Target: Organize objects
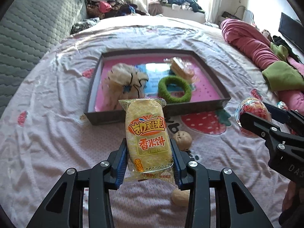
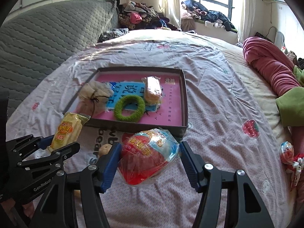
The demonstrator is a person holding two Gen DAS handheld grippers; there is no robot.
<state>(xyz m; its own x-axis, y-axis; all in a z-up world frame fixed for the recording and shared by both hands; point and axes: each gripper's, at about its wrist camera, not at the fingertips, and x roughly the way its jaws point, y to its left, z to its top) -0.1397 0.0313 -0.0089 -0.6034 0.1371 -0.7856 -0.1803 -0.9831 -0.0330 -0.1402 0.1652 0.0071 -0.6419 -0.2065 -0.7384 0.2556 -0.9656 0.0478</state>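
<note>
The wide bed sheet (image 2: 218, 95), pale pink and wrinkled with strawberry prints, fills the scene, with a grey quilted cover (image 2: 47, 38) heaped along its far left and a rolled dark pink blanket (image 2: 269, 64) lying at the right edge beside a green fleece cloth (image 1: 281, 76). Out in the middle sits the shallow dark-walled cardboard tray (image 2: 185, 98) with its pink floor, and inside it we have a cream drawstring cloth pouch (image 2: 95, 95) on the left, a fuzzy green ring (image 2: 129, 110) near the front wall, and a clear-wrapped pale snack cake (image 2: 153, 89) at the back right, just beyond the ring. Now the left gripper (image 1: 149, 161), blue pads pinching the lower end of a yellow plastic-wrapped rice cake packet (image 1: 146, 133), holds it upright above the sheet just in front of the tray's near wall. Over to the right gripper (image 2: 150, 163), jaws set wider, both pads against a round red-and-blue crinkly snack bag (image 2: 148, 155) that is clear of the sheet, also short of the tray's front wall. Down on the sheet between the two tools, a small brown walnut (image 1: 183, 137) lies by itself, and a second pale nut (image 1: 179, 197) peeks out under the left gripper's right finger
</note>
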